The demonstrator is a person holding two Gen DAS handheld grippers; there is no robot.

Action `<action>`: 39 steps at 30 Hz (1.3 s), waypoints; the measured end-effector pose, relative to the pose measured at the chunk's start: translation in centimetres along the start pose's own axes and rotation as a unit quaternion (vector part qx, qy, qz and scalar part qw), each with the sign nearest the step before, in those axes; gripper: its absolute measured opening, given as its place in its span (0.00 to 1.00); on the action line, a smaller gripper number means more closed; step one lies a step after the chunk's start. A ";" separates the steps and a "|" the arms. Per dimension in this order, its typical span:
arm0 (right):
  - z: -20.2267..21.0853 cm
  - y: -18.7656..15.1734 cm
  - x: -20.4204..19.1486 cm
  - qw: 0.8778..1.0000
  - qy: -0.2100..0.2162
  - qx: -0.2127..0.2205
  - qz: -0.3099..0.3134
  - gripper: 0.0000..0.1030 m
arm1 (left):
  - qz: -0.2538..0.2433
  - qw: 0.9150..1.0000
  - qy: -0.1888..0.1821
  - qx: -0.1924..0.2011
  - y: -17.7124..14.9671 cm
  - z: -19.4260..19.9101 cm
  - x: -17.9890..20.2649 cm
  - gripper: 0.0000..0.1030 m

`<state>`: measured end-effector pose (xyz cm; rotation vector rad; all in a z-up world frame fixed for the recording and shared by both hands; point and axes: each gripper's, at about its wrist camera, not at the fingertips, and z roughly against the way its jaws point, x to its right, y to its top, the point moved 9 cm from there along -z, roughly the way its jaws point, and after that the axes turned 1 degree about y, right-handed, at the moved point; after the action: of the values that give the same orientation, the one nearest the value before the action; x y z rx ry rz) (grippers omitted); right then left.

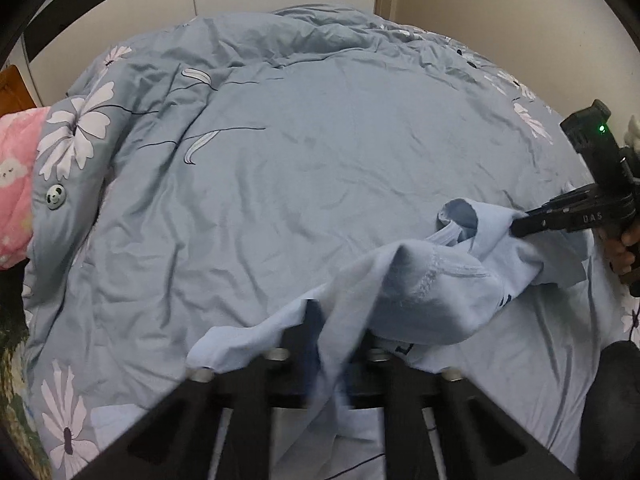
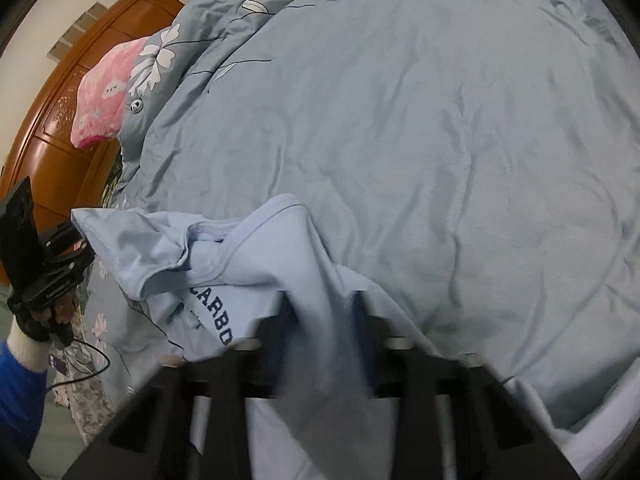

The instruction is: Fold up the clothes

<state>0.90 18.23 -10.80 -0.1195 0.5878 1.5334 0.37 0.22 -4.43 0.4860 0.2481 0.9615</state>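
Observation:
A light blue T-shirt (image 1: pixel 432 292) with dark lettering (image 2: pixel 216 312) lies crumpled across the near part of the bed, lifted at two spots. In the left wrist view my left gripper (image 1: pixel 332 320) is shut on a fold of the T-shirt, and cloth drapes down between its fingers. My right gripper (image 1: pixel 520 226) enters from the right, pinching the T-shirt near its neckline. From the right wrist camera, my right gripper (image 2: pixel 324 308) is shut on a bunched part of the T-shirt (image 2: pixel 256 248). At the far left my left gripper (image 2: pixel 86 246) grips the shirt's edge.
A wrinkled grey-blue duvet (image 1: pixel 300 152) with white flowers covers the bed. A pink patterned pillow (image 1: pixel 16 192) lies at its left edge, by a brown wooden panel (image 2: pixel 60 120). A person's blue sleeve (image 2: pixel 20 392) and a thin black cable (image 2: pixel 80 364) are at lower left.

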 end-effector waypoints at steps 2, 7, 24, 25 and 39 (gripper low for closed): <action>0.5 -0.1 -0.5 1.000 -0.003 0.006 -0.002 0.02 | 0.004 1.000 0.002 0.011 0.2 1.0 0.3 0.03; 7.2 1.5 -3.0 0.996 -0.033 0.087 0.012 0.01 | 0.018 0.996 0.020 0.081 2.4 7.3 0.5 0.03; 36.7 -3.6 -18.9 0.915 -0.081 0.366 0.149 0.01 | -0.028 0.934 0.099 0.341 3.9 38.3 5.6 0.03; 37.5 -4.6 -19.4 0.912 -0.082 0.370 0.157 0.01 | -0.030 0.932 0.094 0.348 3.3 39.3 5.8 0.03; 26.3 2.7 -17.0 0.945 -0.117 0.263 0.154 0.01 | 0.021 0.983 0.086 0.159 6.9 22.6 -3.0 0.06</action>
<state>6.98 14.41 19.73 0.5800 0.8306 1.6060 2.97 -5.43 18.53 0.7032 0.5556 1.0115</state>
